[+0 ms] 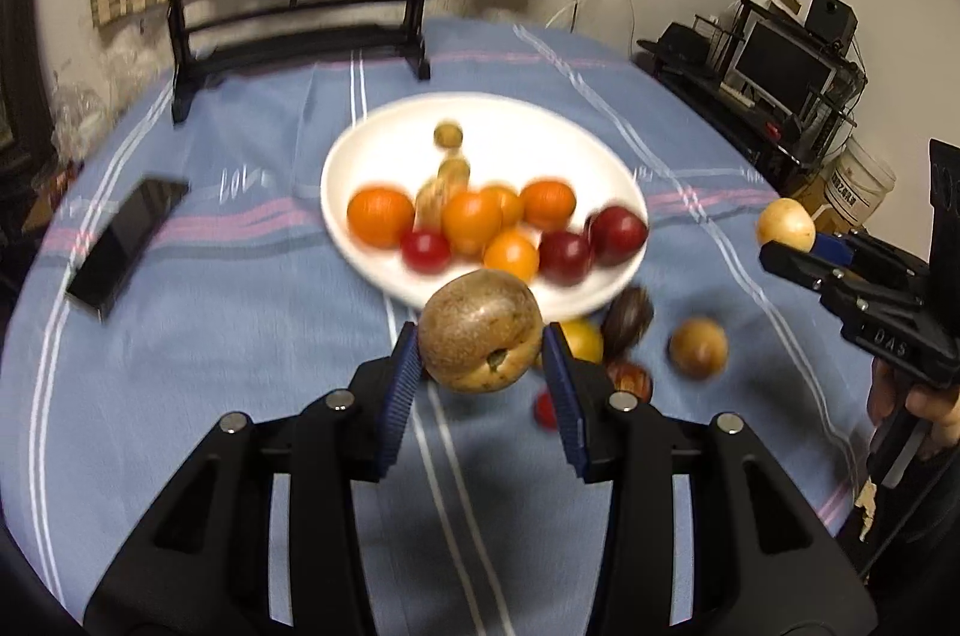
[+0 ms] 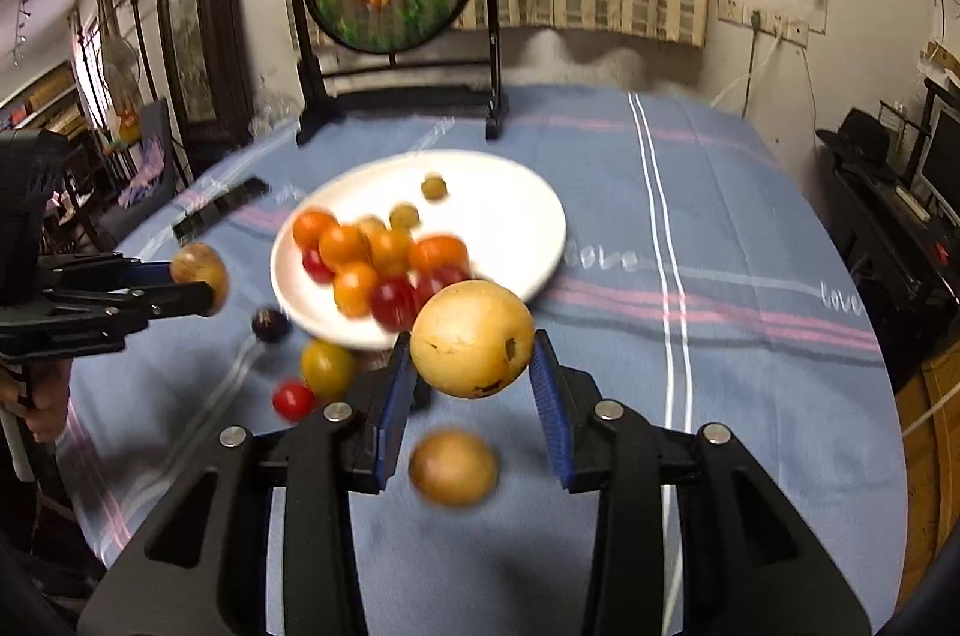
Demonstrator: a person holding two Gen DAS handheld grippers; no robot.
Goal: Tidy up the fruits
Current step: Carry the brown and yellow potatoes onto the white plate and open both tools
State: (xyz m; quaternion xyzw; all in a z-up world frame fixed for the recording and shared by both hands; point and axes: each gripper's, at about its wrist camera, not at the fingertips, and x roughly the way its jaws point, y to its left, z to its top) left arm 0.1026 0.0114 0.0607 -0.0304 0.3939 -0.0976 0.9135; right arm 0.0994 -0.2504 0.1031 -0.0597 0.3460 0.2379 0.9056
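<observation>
Brown fruit: pinched between the left hand-held gripper pads, clear of the surface.
Yellow fruit: clamped in the right hand-held gripper.
Advice: carry both level over the white plate; set down beside the oranges.
Surface: blue striped cloth, loose fruit near its front edge; cluttered room.

We see a speckled brown round fruit between our left gripper's blue pads, a yellow-tan round fruit in our right gripper; beyond lie orange and dark red fruits on a glossy white plate, over a blue, pink-and-white-striped tabletop cloth.
</observation>
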